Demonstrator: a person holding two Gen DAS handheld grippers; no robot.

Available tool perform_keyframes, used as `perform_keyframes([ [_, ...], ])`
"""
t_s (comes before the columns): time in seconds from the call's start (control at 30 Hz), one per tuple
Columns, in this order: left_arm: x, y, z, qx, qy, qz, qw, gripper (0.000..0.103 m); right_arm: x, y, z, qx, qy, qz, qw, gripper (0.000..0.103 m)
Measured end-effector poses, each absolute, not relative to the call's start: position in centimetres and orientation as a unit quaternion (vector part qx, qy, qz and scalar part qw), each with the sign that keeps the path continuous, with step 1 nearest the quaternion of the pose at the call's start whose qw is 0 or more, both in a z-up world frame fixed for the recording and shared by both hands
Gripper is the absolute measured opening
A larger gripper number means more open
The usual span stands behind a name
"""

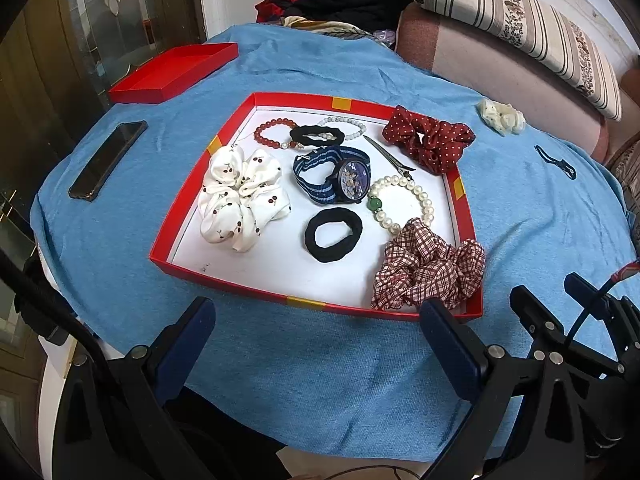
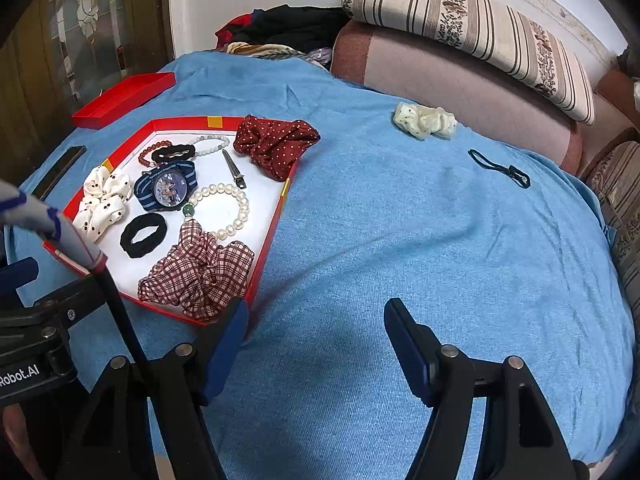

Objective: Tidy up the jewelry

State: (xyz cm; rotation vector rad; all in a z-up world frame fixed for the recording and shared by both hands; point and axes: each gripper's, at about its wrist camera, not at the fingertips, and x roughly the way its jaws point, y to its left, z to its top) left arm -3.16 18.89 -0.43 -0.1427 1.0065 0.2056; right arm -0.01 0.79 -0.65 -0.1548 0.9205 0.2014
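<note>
A red tray with a white floor [image 1: 248,278] [image 2: 276,216] sits on the blue cloth. It holds a cherry-print scrunchie [image 1: 240,196], a blue striped watch [image 1: 340,174] [image 2: 168,190], a pearl bracelet [image 1: 404,204] [image 2: 228,208], a black hair tie [image 1: 334,234], a plaid scrunchie [image 1: 428,268] [image 2: 200,272], a red bead bracelet [image 1: 274,132] and a metal clip [image 1: 388,154]. A red dotted scrunchie [image 1: 428,138] [image 2: 276,140] lies over the tray's far right rim. A cream scrunchie [image 2: 424,120] and a dark cord tie [image 2: 500,168] lie on the cloth outside. My left gripper [image 1: 316,332] and right gripper [image 2: 316,332] are open and empty.
A red lid [image 1: 172,72] and a black phone [image 1: 108,160] lie left of the tray. A sofa with a striped pillow [image 2: 472,28] borders the far right. Dark clothes [image 1: 344,0] are piled at the back.
</note>
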Motion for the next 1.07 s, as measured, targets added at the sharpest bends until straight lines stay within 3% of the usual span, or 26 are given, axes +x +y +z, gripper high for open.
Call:
perform_keyframes([
  [1.07,-4.07,19.83,0.49,-0.081,0.464,0.121,0.874,0.101,-0.77,1.45,-0.49,-0.091,0.439,0.109,0.887,0.078],
])
